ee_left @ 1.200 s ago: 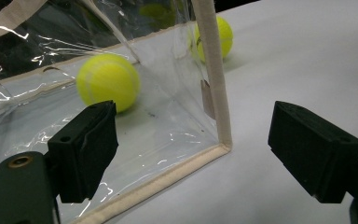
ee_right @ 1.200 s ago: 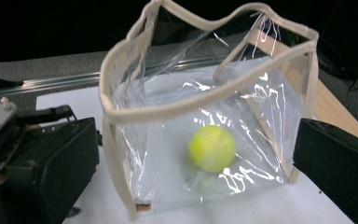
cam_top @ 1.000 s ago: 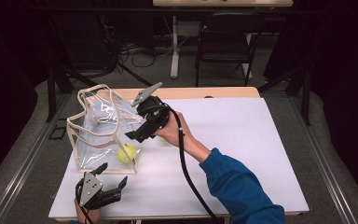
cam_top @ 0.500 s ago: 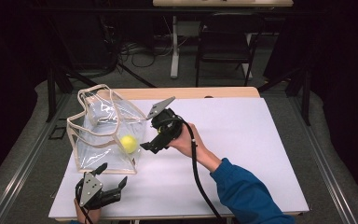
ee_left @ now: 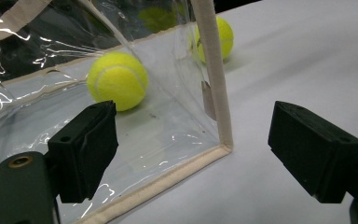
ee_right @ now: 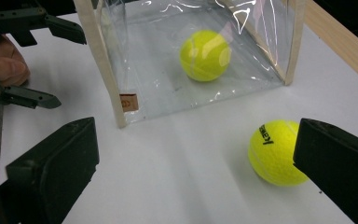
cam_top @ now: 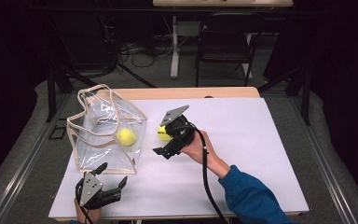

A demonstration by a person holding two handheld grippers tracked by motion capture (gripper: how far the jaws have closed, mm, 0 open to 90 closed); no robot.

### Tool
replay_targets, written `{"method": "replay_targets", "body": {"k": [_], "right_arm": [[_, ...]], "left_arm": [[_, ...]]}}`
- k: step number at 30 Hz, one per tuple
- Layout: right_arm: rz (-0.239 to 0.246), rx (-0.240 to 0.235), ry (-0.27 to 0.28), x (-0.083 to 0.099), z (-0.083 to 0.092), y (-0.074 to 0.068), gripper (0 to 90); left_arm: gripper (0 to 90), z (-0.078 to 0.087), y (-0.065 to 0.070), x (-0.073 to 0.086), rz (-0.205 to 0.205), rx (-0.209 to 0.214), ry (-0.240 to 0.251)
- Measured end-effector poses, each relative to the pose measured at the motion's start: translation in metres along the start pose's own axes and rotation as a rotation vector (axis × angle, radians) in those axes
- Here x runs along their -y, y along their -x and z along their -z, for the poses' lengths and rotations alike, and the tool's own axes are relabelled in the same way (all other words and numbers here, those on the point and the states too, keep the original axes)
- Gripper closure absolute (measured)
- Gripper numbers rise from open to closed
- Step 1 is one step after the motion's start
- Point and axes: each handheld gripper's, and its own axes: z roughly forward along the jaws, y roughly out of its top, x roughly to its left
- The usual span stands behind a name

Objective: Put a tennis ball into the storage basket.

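Lying inside the clear bag (cam_top: pixel 106 135) was one tennis ball (cam_top: pixel 126 136); another ball (ee_right: pixel 276 152) sat outside, beside the right gripper (cam_top: pixel 173 135), whose jaws stood apart; the left gripper (cam_top: pixel 103 186) gaped too.

- You get a brightly lit white table (cam_top: pixel 242 154) in the high view, while the room behind its far edge falls into near darkness.
- Light falls from above: a soft shadow sits under the ball (ee_right: pixel 276 152) on the table, just beside your right gripper's jaw.
- The clear bag (ee_left: pixel 168 121) throws white glare streaks on its upper folds.
- Your jaws nearest each gripper camera look soft, slightly out of focus.
- The high view is grainy.
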Motion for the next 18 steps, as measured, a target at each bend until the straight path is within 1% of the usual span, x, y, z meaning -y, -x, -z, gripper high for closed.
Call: {"method": "replay_targets", "body": {"k": [5,9,11,13,14,16,18], "right_arm": [[-0.009,0.005,-0.014,0.009,-0.002,0.001,0.0],[-0.003,0.02,-0.027,0.013,-0.002,0.0,0.0],[-0.01,0.022,-0.024,0.016,0.0,0.001,0.0],[-0.004,0.026,-0.025,0.017,0.0,0.001,0.0],[-0.013,0.029,-0.023,0.019,0.001,0.002,0.0],[-0.021,0.036,-0.019,0.023,0.002,0.004,0.0],[-0.023,0.042,-0.024,0.025,0.004,0.005,0.0]], "left_arm": [[15.9,0.002,0.0,0.0,0.0,-0.001,0.004],[15.9,0.001,0.0,0.0,-0.001,0.0,0.004],[15.9,0.0,0.0,0.0,-0.003,0.002,0.0],[15.9,0.001,0.0,0.0,-0.006,0.002,0.0],[15.9,0.002,0.0,0.0,-0.001,0.001,0.004],[15.9,0.003,0.0,0.0,-0.005,-0.001,0.005],[15.9,0.002,0.0,0.0,-0.003,0.0,0.005]]}}
